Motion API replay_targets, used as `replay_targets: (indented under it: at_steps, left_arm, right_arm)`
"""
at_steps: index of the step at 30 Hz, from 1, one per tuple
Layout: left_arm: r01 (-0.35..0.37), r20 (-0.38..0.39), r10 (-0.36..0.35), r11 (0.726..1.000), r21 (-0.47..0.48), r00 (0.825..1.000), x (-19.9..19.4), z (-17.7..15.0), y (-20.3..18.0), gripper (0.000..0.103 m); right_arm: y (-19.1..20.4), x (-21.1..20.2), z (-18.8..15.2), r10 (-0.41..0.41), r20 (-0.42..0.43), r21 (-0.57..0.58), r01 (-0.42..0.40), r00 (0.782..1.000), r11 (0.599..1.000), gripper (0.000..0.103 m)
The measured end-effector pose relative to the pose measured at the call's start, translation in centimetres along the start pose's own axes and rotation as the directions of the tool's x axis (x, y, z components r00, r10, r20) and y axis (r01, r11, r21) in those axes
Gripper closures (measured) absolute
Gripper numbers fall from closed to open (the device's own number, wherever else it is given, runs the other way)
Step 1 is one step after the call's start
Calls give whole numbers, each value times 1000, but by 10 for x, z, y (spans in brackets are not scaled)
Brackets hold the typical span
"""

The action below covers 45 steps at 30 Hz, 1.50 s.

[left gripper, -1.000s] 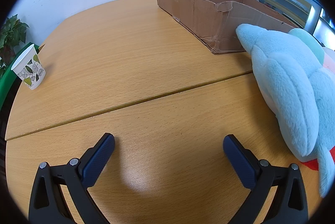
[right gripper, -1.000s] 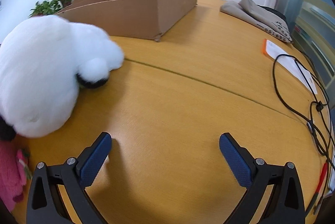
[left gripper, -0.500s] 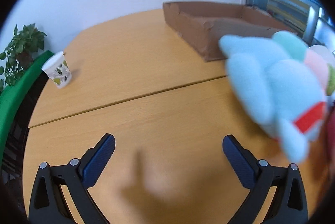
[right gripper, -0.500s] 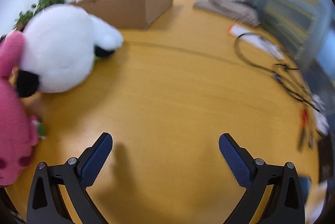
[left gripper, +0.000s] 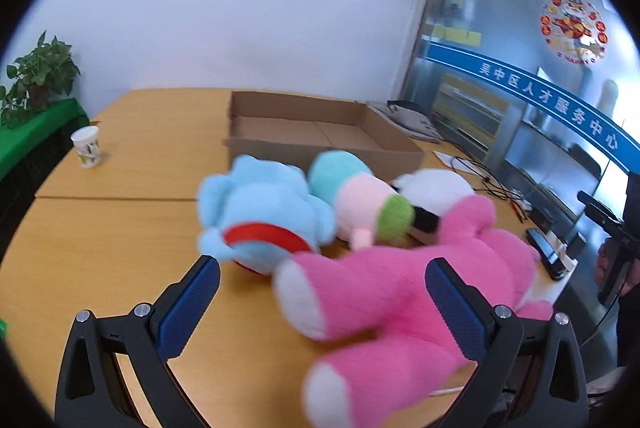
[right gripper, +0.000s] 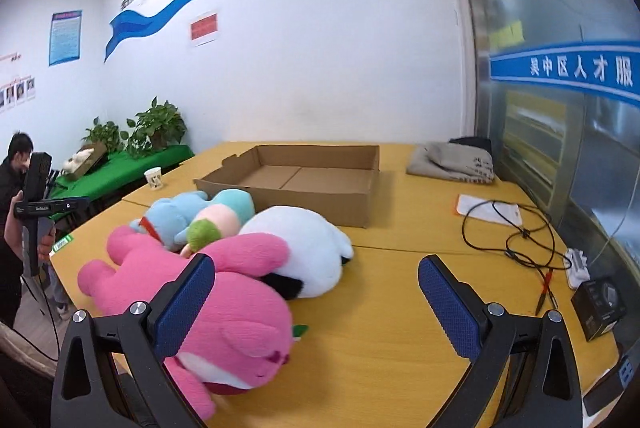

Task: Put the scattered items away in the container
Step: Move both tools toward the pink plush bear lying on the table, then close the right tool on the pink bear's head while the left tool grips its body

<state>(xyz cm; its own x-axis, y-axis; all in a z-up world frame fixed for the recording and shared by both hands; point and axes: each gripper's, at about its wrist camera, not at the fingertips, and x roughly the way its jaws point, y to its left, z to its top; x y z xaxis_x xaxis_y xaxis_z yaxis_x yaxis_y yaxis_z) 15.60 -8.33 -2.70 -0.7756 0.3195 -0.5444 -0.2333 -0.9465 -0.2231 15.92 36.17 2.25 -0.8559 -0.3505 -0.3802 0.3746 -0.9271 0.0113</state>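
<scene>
Both views pulled back and up since a second ago, from close over bare tabletop to the whole pile; nothing moved into the cardboard box (right gripper: 320,179), which looks empty, so tidying not begun. Left gripper (left gripper: 322,302) and right gripper (right gripper: 316,298) both spread apart, holding nothing. Pink plush (right gripper: 224,292) nearest, lying flat just short of the box, long axis roughly left-right, head toward right gripper, feet toward left.

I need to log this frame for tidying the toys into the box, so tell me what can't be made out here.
- Pink plush toy: left wrist view, motion blurred; right wrist view, a finger covers part of it.
- Pastel plush toy: wedged among the others, shape unclear in both views.
- White plush toy: left wrist view, mostly hidden behind the pink one.
- Cardboard box: near inside corner hidden by its front wall.
</scene>
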Motion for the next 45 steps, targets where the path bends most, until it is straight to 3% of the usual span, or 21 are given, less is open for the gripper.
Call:
replay_targets:
  at_steps: [6,15,20,25,32,39,45]
  left_arm:
    - [59,-38,-59,998,-5,998,6,-23,-50,0]
    - [68,-95,-64,997,38,993,24,-30,-90,0]
    - [82,-111,-76,996,42,991,28,-35,-99,0]
    - [88,-130,-85,996,11,988,37,-34,-95,0]
    - [106,-189,-112,993,-45,976,60,-31,-83,0]
    - [113,-297,-122,992,-47,947,94,-36,-82,0]
    - [93,-318,-105,994,-55,942,113,-36,-74,0]
  right_arm:
    - [38,9,-21,52,-38,99,-48,998,994,0]
    - [43,29,-56,-7,-158,302,55,987,952,0]
    - [55,31,-59,-43,-185,267,92,982,959,0]
    - [66,37,-56,-14,-194,231,60,981,971,0]
    - [65,63,-55,-77,-235,168,118,969,979,0]
    - [42,93,-60,-33,-273,206,92,962,974,0]
    - [24,118,-63,107,-274,275,-29,956,961,0]
